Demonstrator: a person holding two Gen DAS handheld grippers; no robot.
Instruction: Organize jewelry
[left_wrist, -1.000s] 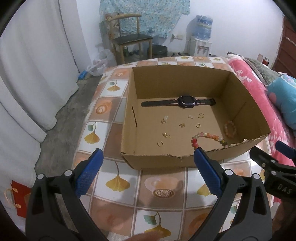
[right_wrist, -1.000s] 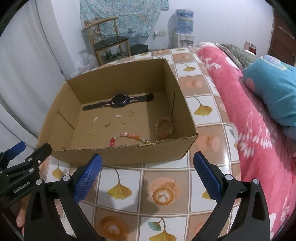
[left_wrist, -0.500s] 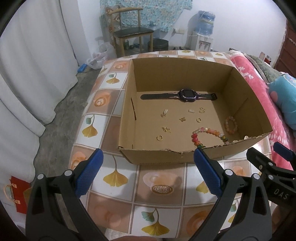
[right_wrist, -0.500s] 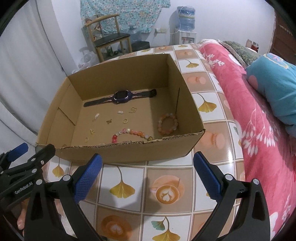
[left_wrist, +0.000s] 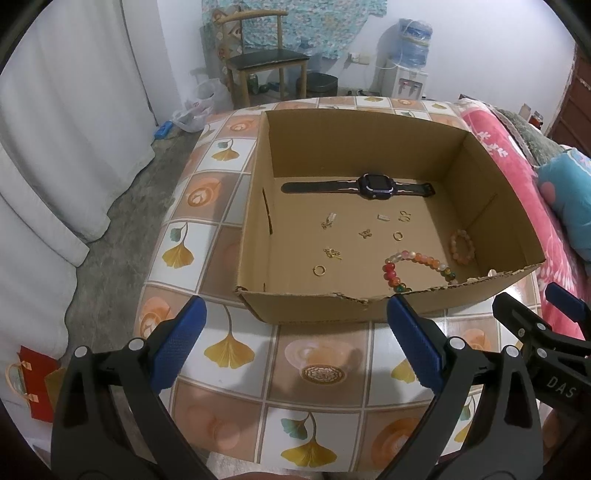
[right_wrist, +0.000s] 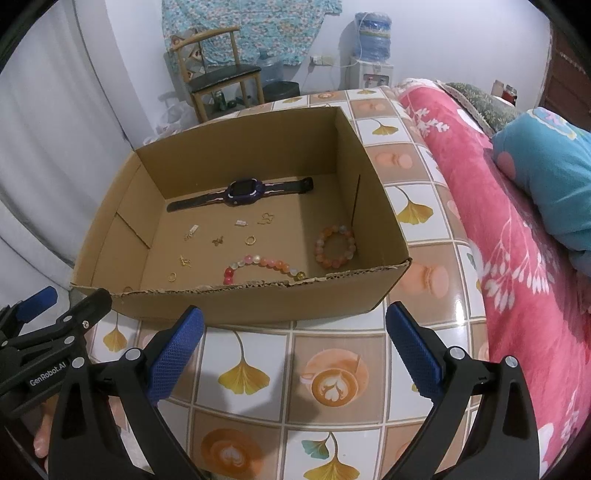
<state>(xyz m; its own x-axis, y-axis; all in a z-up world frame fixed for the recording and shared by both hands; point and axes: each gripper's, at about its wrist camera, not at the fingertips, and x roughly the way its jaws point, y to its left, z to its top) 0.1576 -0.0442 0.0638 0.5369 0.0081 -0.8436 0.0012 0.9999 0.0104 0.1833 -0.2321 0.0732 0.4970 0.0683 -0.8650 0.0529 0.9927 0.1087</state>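
An open cardboard box sits on the counter, and all the jewelry lies loose on its floor: a dark smartwatch stretched flat along the far wall, a string of mixed pink, orange and red beads curving close to the near wall, a closed peach bead bracelet in the right-hand corner, two gold rings, and several small gold and silver pieces scattered well apart between watch and beads — too small to name. The box's near edge is ragged and torn, and a slit shows in each side wall. The left gripper hangs over the counter just in front of the near wall, its blue-padded fingers spread wide with nothing between them; the right gripper hangs beside it in the same way, apart and empty, its black frame visible at the right edge of the left wrist view. Open counter lies between the grippers and the box. The counter wears a glossy cover printed with ginkgo leaves and coffee cups. A bed with a pink floral blanket touches its right side, a teal pillow on top. Beyond stand a wooden chair, a water dispenser and white curtains at left.
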